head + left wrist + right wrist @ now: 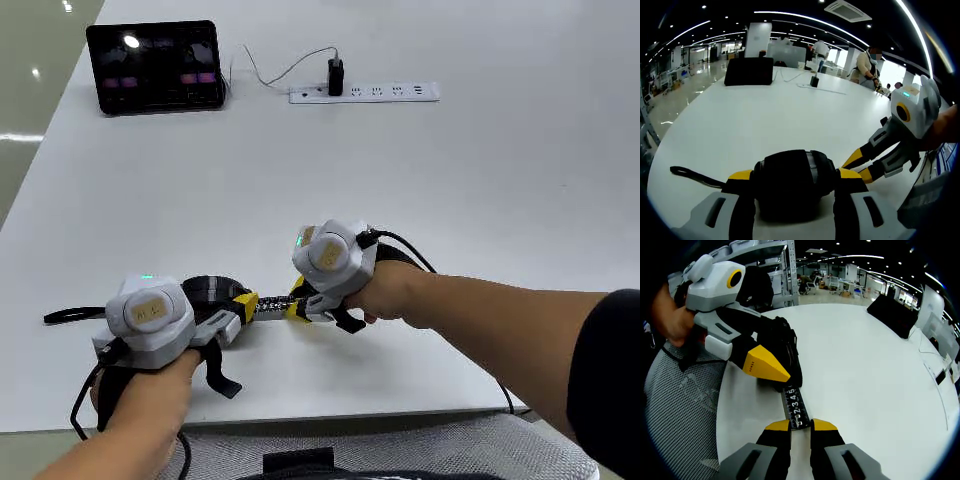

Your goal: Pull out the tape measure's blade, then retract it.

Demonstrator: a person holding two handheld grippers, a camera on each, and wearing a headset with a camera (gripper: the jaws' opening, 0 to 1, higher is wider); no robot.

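Wide white matte table (420, 180) under everything, running far out ahead of both sets of jaws.

Black flat rectangular tablet (155, 65), propped upright at the far edge, well beyond the jaws. Its screen is dim with a few pink and purple patches, and no text on it can be read.

Long white plastic power strip (385, 93), also far ahead of the jaws. A small black boxy adapter (336, 75) is plugged into its near end, and a thin cable trails from it toward the tablet.

Left gripper (795, 175), grey body with yellow-tipped black jaws. The jaws are clamped on either side of the round black plastic tape measure (790, 182), which sits squarely between them on the table. One yellow tip shows on each flank of the case.

Right gripper (800, 426), same build. Its jaws are drawn almost together and pinch the free end of the blade right at the tips. Its tips point toward the left gripper's, a short way apart.

Narrow dark blade (794, 407), pulled out a short length. It runs straight from the case mouth to the right jaws, flat and close to the tabletop. The pale numerals on it read 2, 3, 4, 5, counting away from the right jaws toward the case, with fine tick marks alongside. No brand name on the case is readable.

Thin black wrist strap (72, 315), lying loose on the table and trailing from the case to the outside of the left jaws.
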